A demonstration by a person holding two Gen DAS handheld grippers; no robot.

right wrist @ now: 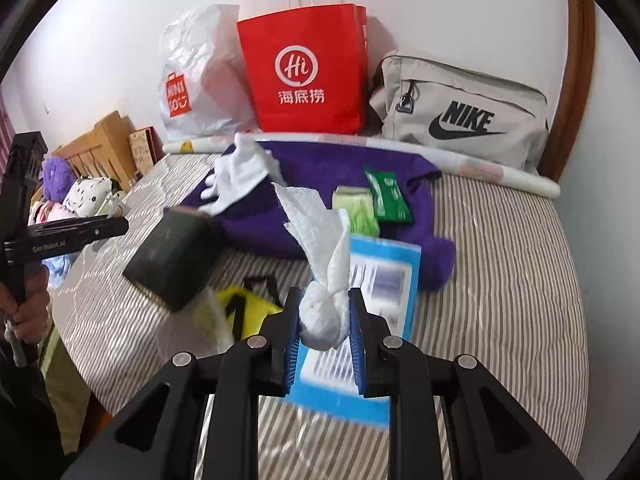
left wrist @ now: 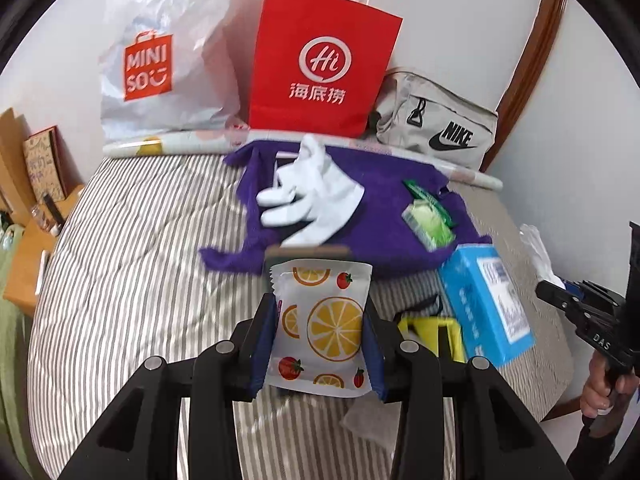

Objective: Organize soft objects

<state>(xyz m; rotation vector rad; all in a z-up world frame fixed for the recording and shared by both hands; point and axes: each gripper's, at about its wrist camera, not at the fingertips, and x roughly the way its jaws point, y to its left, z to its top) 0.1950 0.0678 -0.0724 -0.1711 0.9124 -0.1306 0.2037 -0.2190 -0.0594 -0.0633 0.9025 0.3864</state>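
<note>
Striped bed (left wrist: 132,240), bags at frame top. My left gripper (left wrist: 324,332) pinches fruit-print pouch (left wrist: 320,320); right gripper (right wrist: 324,316) squeezes knotted white cloth (right wrist: 324,276). Both light, squashy; mid-body holds suit.

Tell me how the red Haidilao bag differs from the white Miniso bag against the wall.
The red Haidilao bag is stiff paper that stands upright with flat faces; the white Miniso bag is crinkled and slumped. The Haidilao bag shows white cord handles above its rim; no handles show on the Miniso bag. The Haidilao logo is white on red; the Miniso logo is a red-orange patch on white. Both stand side by side against the wall at the far edge of the striped bed.
</note>
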